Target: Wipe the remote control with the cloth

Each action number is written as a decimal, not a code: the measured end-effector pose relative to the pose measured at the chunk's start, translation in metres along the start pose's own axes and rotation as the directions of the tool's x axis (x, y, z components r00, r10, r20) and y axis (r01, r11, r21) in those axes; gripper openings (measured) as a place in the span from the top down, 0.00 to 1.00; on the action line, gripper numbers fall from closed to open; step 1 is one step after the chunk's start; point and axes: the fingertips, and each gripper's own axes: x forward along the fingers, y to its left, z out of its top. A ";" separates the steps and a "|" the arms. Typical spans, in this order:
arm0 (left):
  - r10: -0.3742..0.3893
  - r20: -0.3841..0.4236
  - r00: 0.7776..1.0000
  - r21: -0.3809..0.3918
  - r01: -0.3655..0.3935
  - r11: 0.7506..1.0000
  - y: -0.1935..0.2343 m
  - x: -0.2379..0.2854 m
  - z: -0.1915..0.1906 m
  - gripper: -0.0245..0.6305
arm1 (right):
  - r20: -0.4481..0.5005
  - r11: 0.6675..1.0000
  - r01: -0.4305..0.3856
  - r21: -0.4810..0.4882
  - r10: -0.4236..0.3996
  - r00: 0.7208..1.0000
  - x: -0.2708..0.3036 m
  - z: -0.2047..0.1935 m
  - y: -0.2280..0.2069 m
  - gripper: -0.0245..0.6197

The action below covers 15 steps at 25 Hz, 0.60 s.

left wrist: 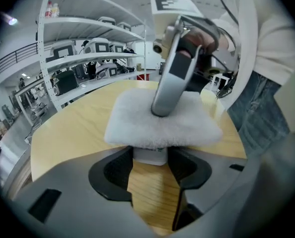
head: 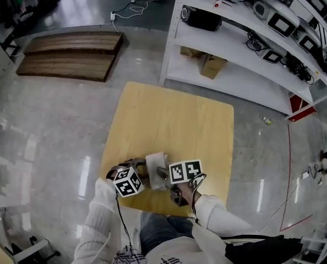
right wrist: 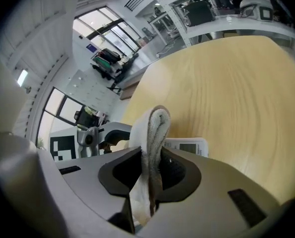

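Remote control (left wrist: pixel 150 156), white, at near side of tabletop (head: pixel 174 120): one end clamped in left gripper (left wrist: pixel 150 165) fingers, folded cloth (left wrist: pixel 162 125) laid across it, pinched by right gripper (right wrist: pixel 152 170) fingers; advised: steady hold, firm lengthwise strokes.

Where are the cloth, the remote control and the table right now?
cloth (left wrist: pixel 132 125), left gripper view, on its fluffy top face.
remote control (right wrist: pixel 189 146), right gripper view, on its white end showing beside the cloth.
table (head: pixel 174 120), head view, on the bare yellow top.
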 end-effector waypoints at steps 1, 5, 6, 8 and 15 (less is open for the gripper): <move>0.000 -0.002 1.000 0.002 0.000 1.000 0.000 0.000 -0.001 0.63 | 0.010 0.999 0.003 0.036 -0.003 1.000 -0.002 0.001 -0.006 0.82; -0.009 -0.006 1.000 0.005 0.009 1.000 -0.001 0.000 -0.003 0.63 | 0.047 0.989 0.017 0.146 -0.024 0.999 -0.017 0.002 -0.029 0.82; -0.010 -0.007 1.000 0.004 0.010 1.000 -0.001 -0.001 -0.003 0.63 | 0.056 0.987 0.025 0.156 -0.034 0.998 -0.021 0.003 -0.034 0.82; -0.008 -0.010 1.000 0.002 0.008 1.000 0.000 -0.001 -0.005 0.63 | 0.072 0.984 0.047 0.170 -0.060 0.996 -0.030 0.003 -0.047 0.82; 0.002 -0.037 0.999 -0.003 -0.002 1.000 0.003 0.000 -0.004 0.63 | 0.166 0.963 0.096 0.254 -0.141 0.976 -0.088 0.012 -0.100 0.82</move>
